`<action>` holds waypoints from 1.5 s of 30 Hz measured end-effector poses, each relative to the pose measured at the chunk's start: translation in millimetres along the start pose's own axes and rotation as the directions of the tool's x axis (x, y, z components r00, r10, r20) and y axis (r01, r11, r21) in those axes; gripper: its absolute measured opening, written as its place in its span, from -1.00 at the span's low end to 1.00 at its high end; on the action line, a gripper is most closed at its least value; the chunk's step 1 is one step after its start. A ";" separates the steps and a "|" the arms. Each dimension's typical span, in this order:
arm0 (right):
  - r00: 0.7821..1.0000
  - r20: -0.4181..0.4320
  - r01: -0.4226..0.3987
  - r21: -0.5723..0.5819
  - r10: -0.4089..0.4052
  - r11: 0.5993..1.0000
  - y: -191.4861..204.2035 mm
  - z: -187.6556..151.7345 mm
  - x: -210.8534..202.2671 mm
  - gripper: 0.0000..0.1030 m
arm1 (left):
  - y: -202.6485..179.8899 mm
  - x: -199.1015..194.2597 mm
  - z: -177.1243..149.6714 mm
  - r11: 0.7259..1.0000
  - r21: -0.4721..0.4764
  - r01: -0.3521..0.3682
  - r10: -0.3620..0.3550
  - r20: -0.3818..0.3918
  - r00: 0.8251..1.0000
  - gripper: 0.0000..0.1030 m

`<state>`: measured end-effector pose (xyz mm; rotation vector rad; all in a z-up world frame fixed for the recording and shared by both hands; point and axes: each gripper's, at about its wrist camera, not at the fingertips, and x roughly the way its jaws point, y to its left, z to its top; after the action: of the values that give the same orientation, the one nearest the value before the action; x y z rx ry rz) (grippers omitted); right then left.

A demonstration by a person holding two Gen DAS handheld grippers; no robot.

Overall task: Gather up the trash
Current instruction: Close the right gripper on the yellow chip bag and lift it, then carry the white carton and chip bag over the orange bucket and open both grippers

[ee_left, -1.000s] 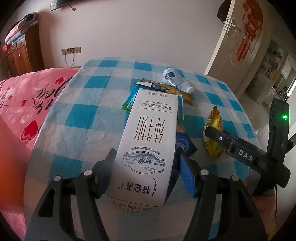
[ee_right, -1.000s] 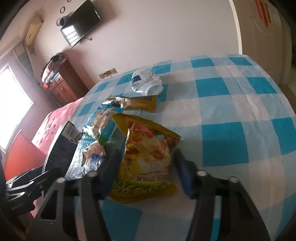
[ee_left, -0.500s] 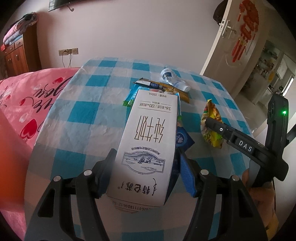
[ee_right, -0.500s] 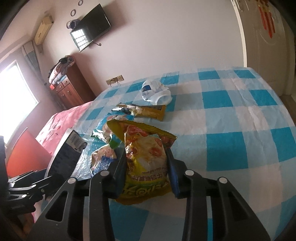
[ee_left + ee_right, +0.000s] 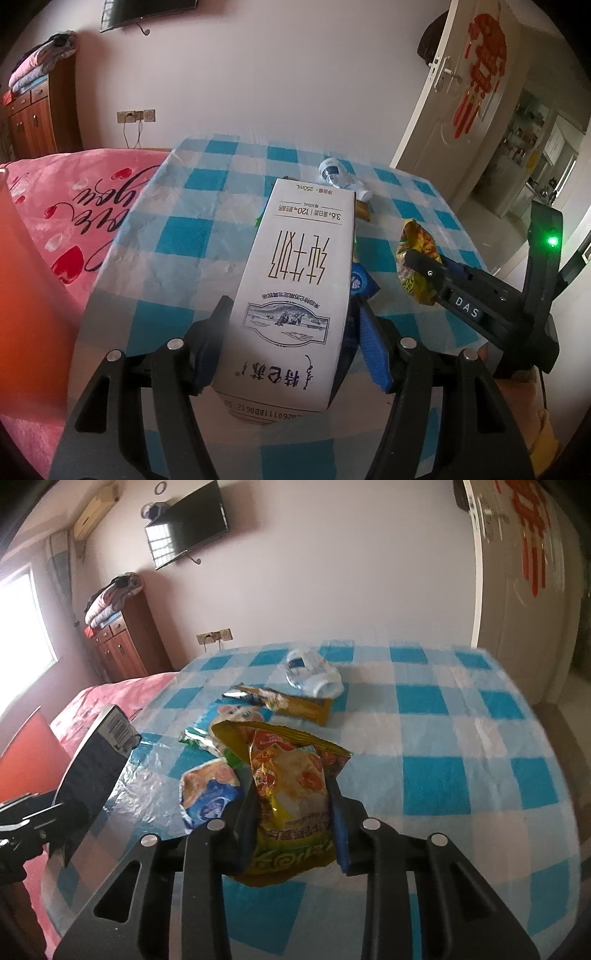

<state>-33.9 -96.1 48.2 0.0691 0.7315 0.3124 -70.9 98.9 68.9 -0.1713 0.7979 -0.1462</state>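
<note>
Raised since earlier, milk carton (image 5: 295, 280) pinched by left hand-held gripper (image 5: 291, 343), snack bag (image 5: 291, 797) clamped by right hand-held gripper (image 5: 291, 830), wrappers (image 5: 210, 797) and crushed bottle (image 5: 314, 674) left at 12 o'clock on checked tabletop (image 5: 461, 738), pink bed (image 5: 55, 206) at 9 o'clock.

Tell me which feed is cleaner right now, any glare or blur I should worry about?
Left wrist view: milk carton in the left gripper is sharp, print readable; orange blur at the left edge, strong fisheye bending. Right wrist view: softer overall, window blown out at left, sheen on the tablecloth; yellow snack bag in the right gripper still clear.
</note>
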 end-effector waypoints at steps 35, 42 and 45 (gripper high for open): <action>0.981 0.190 0.047 -0.369 0.026 0.928 171.7 65.6 -68.4 -0.38 | 71.9 -140.7 16.9 0.989 -0.095 -0.113 0.137 0.308 0.942 0.27; 0.976 0.194 -0.006 -0.448 0.103 0.894 223.6 71.4 -68.5 -0.38 | 108.3 -168.4 16.5 0.967 -0.174 -0.183 0.234 0.341 0.911 0.27; 0.973 0.186 -0.033 -0.477 0.138 0.878 248.2 71.6 -66.0 -0.38 | 126.4 -176.3 13.7 0.952 -0.217 -0.214 0.280 0.343 0.897 0.27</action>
<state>-96.0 123.3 186.4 -0.3263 0.4213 0.5539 -174.3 257.9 175.1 -0.2518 0.4469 0.1965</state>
